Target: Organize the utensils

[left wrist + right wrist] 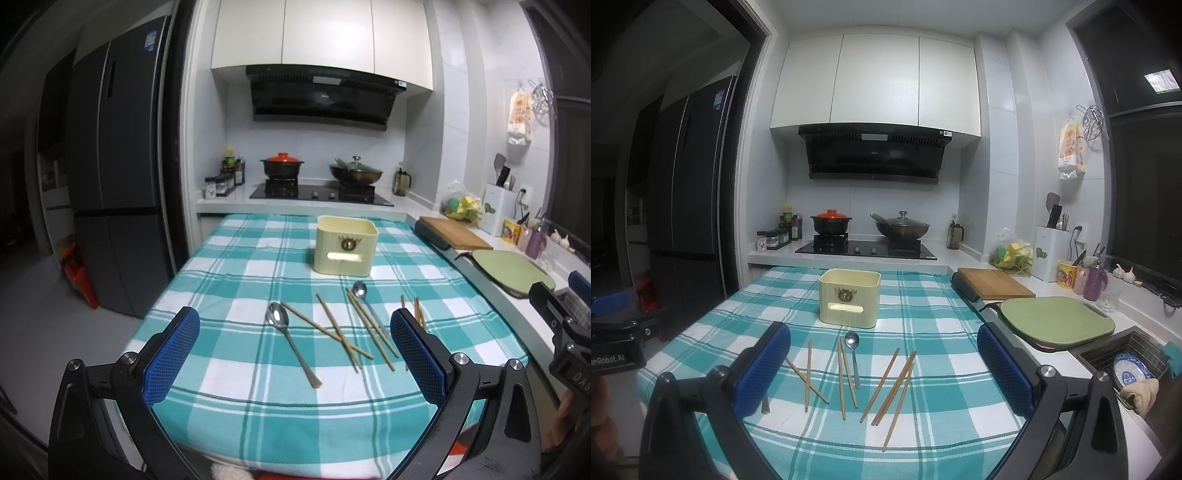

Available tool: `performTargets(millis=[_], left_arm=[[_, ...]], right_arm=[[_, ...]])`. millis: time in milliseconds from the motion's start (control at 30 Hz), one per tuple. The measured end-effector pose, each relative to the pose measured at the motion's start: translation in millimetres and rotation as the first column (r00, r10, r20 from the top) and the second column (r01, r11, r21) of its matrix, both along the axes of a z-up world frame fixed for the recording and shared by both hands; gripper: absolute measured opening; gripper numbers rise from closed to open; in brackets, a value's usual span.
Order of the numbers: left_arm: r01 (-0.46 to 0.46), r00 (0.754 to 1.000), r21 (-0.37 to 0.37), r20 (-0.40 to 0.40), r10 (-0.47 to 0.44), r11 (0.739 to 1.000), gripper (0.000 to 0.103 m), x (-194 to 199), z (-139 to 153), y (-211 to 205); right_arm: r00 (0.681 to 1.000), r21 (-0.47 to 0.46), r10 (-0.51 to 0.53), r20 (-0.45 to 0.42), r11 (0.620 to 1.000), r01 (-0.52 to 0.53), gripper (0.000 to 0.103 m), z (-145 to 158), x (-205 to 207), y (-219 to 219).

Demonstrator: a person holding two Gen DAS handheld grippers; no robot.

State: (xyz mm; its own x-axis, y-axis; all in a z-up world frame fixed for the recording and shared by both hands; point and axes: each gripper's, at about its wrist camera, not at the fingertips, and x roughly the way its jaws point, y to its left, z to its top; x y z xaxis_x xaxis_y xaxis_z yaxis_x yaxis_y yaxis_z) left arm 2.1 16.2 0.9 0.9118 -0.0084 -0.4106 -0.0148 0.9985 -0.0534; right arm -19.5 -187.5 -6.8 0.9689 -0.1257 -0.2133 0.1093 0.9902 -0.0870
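While spread wide and holding nothing, left hand-held gripper [295, 347] poised low in the left wrist view, blue pads [170, 358] at lower left and lower right, above the near edge of the checked tabletop [229, 266]. Between those pads, at lower centre: large spoon [291, 341], bowl toward the far side, handle running down and right; just right of it, crossed chopsticks [334, 328]; further right, small spoon [364, 301] lying touching another bundle of chopsticks. Beyond the utensils, at mid-frame and apart from them, cream holder box [345, 245], upright, open top, slot in its front face. At far right edge, part of the right hand-held gripper [565, 332]. In the right wrist view, right hand-held gripper [882, 369] likewise parted wide and empty, hovering low in the frame over the same scatter; chopsticks fanned across lower centre, small spoon just below the box, only the handle tip of the large spoon showing beside the left pad. At upper centre, stove [866, 249] with red-lidded pot [831, 221] and wok [901, 225]; at right, green board [1058, 317] and wooden board [995, 284]
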Motion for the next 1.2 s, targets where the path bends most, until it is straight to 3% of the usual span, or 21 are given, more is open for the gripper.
performTargets(millis=[767,933,1200], left_arm=[[0.036,0.990,-0.020,-0.137,-0.039,0.999,0.103,63,-29,0],[0.039,0.978,-0.047,-0.203,-0.047,0.998,0.103,88,-44,4],[0.016,0.945,-0.023,-0.325,-0.023,1.000,0.103,129,-87,7]], right_arm=[[0.997,0.026,-0.039,-0.073,0.999,0.041,0.103,-12,40,-18],[0.993,0.037,-0.048,-0.104,0.998,0.052,0.103,-19,54,-24],[0.982,0.035,-0.054,-0.181,0.997,0.061,0.103,-44,93,-31]])
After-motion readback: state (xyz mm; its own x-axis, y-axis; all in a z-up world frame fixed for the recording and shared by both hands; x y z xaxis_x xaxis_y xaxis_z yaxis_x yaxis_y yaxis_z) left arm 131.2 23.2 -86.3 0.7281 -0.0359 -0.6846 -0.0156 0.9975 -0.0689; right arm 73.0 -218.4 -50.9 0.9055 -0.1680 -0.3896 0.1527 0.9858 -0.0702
